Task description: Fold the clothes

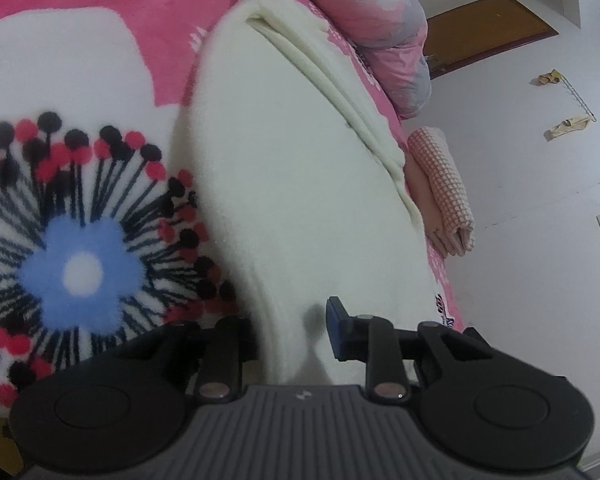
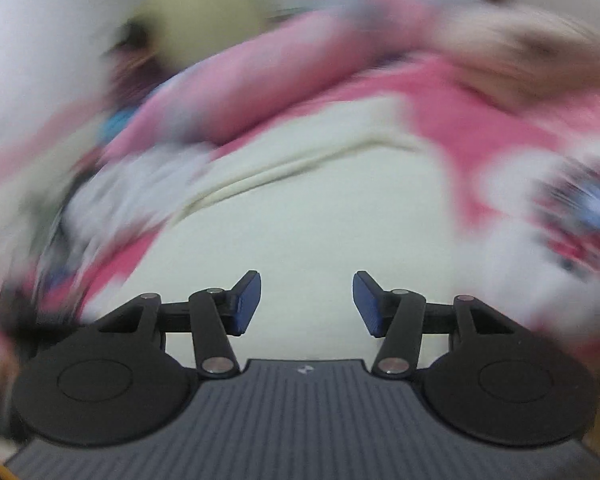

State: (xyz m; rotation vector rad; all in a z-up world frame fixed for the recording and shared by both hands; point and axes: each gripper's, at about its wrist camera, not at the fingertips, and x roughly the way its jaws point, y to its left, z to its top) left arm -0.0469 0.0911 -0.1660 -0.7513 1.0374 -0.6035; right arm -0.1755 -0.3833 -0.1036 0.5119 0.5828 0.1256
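A cream fleece garment lies folded lengthwise on the pink flowered blanket covering the bed, one long edge doubled over in layers. The left gripper sits at its near end; the cloth bunches between the fingers, the right pad against it, the left finger hidden behind the fold, so it looks pinched. The right gripper hovers over the same cream cloth with its jaws apart and nothing between them, its view badly blurred. A folded checked cloth rests at the bed's edge.

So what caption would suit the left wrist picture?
Left gripper closing its jaws on the near edge of a fluffy cream garment spread over a pink flowered blanket.
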